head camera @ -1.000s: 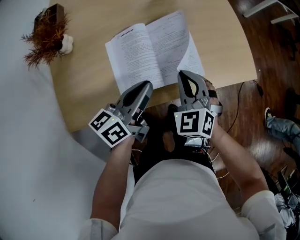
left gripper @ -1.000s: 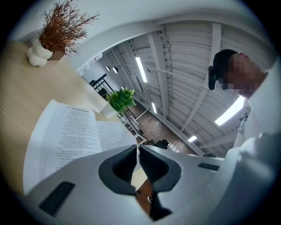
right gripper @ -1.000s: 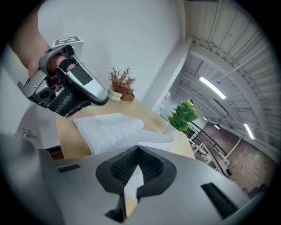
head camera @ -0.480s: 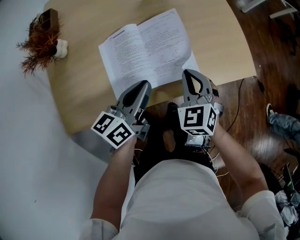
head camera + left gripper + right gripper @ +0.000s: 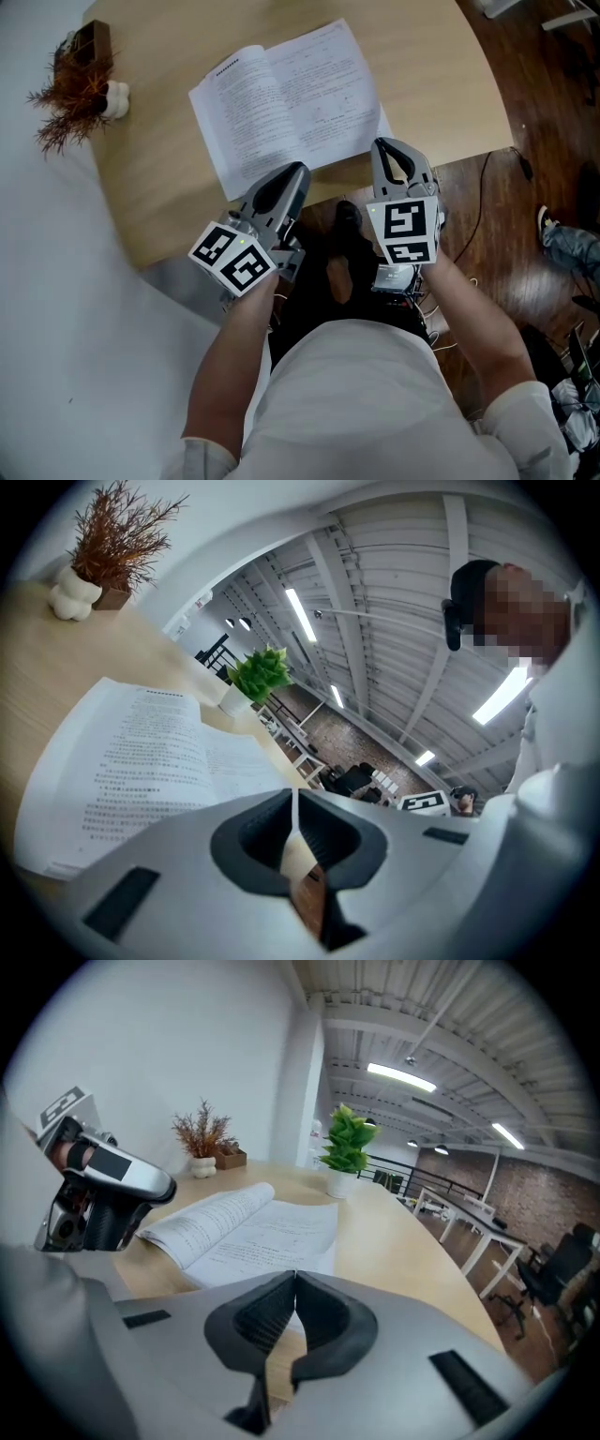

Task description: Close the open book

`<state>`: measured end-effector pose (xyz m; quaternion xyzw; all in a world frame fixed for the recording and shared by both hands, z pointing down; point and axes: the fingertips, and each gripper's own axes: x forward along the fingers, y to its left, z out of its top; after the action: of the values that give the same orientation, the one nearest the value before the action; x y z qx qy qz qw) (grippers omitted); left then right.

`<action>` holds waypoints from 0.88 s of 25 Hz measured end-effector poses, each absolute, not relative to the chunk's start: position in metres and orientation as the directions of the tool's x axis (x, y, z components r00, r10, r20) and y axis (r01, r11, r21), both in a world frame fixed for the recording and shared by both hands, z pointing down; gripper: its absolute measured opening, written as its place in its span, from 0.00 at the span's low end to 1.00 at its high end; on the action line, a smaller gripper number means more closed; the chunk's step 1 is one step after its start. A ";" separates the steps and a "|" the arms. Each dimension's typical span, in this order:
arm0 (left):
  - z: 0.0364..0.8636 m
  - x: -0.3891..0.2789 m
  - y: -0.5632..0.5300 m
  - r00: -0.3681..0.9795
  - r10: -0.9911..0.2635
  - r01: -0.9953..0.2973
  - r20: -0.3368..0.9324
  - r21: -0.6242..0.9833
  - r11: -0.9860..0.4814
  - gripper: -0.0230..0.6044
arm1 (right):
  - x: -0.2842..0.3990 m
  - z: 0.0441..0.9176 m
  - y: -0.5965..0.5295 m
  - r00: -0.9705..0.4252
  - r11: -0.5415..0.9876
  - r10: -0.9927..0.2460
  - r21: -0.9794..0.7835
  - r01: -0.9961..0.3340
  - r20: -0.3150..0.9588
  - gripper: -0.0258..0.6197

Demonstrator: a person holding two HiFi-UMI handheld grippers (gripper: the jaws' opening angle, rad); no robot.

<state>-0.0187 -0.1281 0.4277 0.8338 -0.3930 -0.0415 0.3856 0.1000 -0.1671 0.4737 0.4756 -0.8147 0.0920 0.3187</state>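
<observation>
An open book (image 5: pixel 281 103) with printed white pages lies flat on the wooden table (image 5: pixel 441 84), near its front edge. It also shows in the left gripper view as the book (image 5: pixel 141 761) and in the right gripper view as the book (image 5: pixel 244 1222). My left gripper (image 5: pixel 298 172) hangs at the table's front edge just below the book's left page, its jaws shut and empty. My right gripper (image 5: pixel 386 146) sits just short of the book's right page corner, jaws shut with nothing between them.
A dried reddish plant in a small white pot (image 5: pixel 80 80) stands at the table's back left corner. A green potted plant (image 5: pixel 345 1147) stands further along the table. Wooden floor (image 5: pixel 544 141) and cables lie right of the table. A person stands close behind the left gripper (image 5: pixel 525 667).
Both grippers have moved slightly lower toward the table's front edge, and the right one has rolled. The book sits a little further left and higher in the head view.
</observation>
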 end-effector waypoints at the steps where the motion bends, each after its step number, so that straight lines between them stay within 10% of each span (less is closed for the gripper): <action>1: 0.429 -0.017 -0.128 0.689 -0.685 -0.623 0.237 0.677 -0.393 0.03 | 0.103 0.477 -0.168 -0.347 0.517 -0.710 0.118 -0.848 0.613 0.04; 22: 0.440 0.013 -0.126 0.719 -0.642 -0.613 0.267 0.679 -0.405 0.03 | 0.136 0.523 -0.166 -0.401 0.354 -0.605 -0.219 -0.909 0.688 0.04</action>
<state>0.0134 -0.1264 0.4398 0.8378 -0.3744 -0.0182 0.3969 0.1357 -0.1659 0.5232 0.4838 -0.7822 0.2981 0.2554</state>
